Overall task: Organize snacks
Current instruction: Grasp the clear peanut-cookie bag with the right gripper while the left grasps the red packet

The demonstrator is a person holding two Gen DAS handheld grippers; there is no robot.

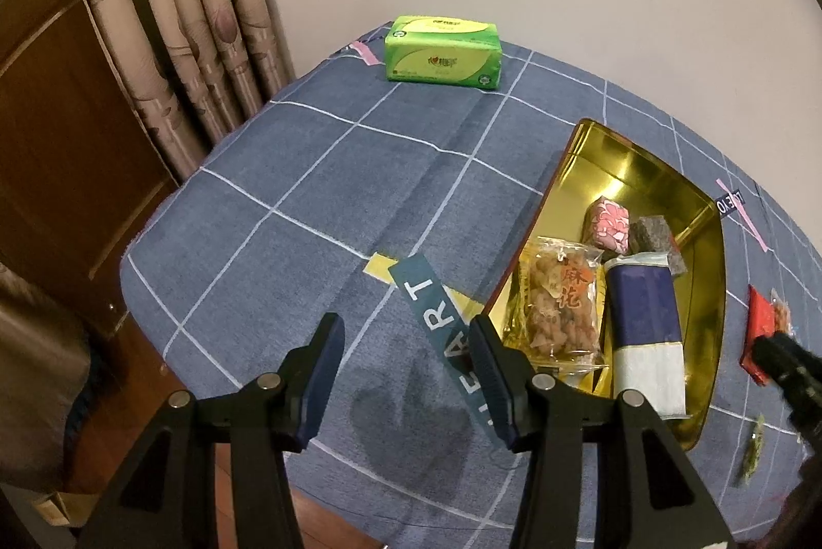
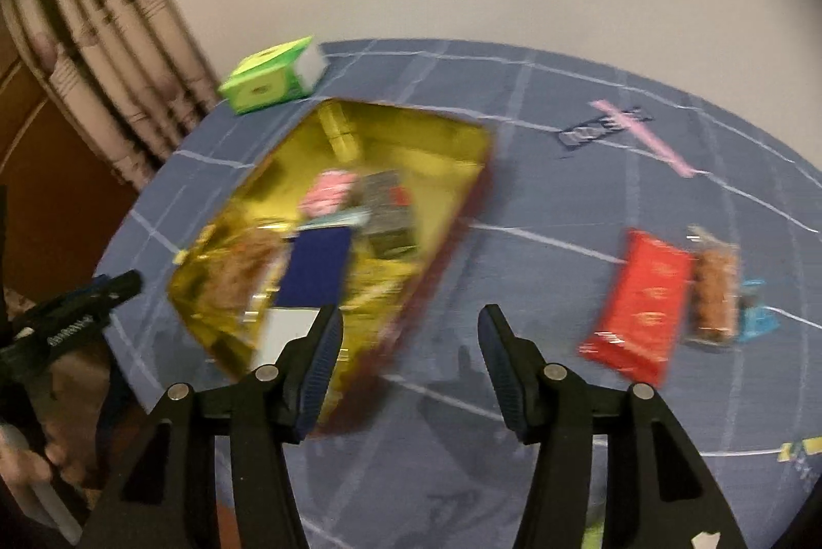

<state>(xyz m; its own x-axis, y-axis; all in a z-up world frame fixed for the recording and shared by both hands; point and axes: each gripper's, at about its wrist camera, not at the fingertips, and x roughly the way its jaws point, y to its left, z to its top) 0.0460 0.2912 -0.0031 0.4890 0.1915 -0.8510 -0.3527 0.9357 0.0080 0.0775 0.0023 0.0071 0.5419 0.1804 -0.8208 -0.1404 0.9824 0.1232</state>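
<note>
1. While our right tongs [image 2: 408, 359] stand apart and empty, we aim them at the red packet [image 2: 637, 307] on the surface [image 2: 539, 199].
2. Our left tongs [image 1: 406, 369] wait apart beside the gold tin [image 1: 642, 168].

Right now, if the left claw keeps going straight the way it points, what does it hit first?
Probably the blue checked tablecloth itself. The left claw is open and empty, and the gold tin sits off to its right, though depth is unclear.

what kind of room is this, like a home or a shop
Most likely a home room: patterned curtains hang beside a wooden door, and a table under a blue checked cloth holds a green tissue pack and a gold snack tin.
</note>
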